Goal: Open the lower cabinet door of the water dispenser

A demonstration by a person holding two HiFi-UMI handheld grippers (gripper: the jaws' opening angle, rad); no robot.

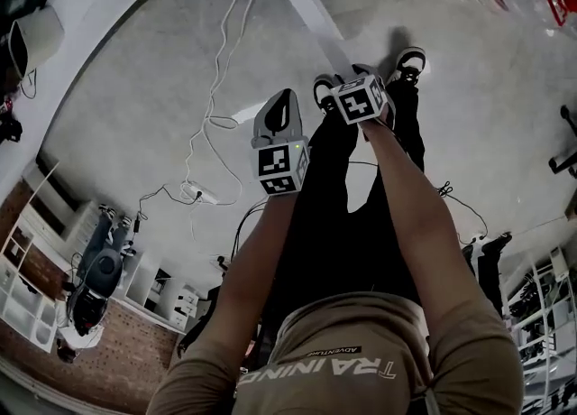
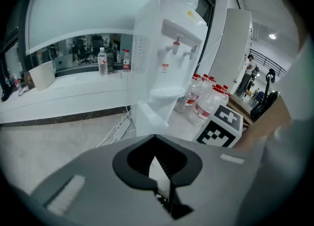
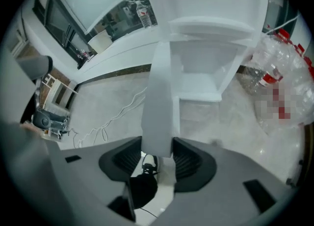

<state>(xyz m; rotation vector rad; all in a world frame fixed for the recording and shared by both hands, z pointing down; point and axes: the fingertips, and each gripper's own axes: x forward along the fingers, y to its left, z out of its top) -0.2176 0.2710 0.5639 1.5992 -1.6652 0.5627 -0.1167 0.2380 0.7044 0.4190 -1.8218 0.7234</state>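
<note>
The white water dispenser stands ahead in the left gripper view, with its lower cabinet door swung out towards me. In the right gripper view the door shows edge-on, running up from between the pads, and the open cabinet with a shelf lies behind it. My right gripper is shut on the door's edge. My left gripper is shut on nothing and hangs back from the dispenser. In the head view the left gripper and right gripper hover above my legs, and the door reaches to the right one.
Several large water bottles stand on the floor right of the dispenser. A power strip and loose cables lie on the floor to the left. A long white ledge with small bottles runs behind. My shoes are near the door.
</note>
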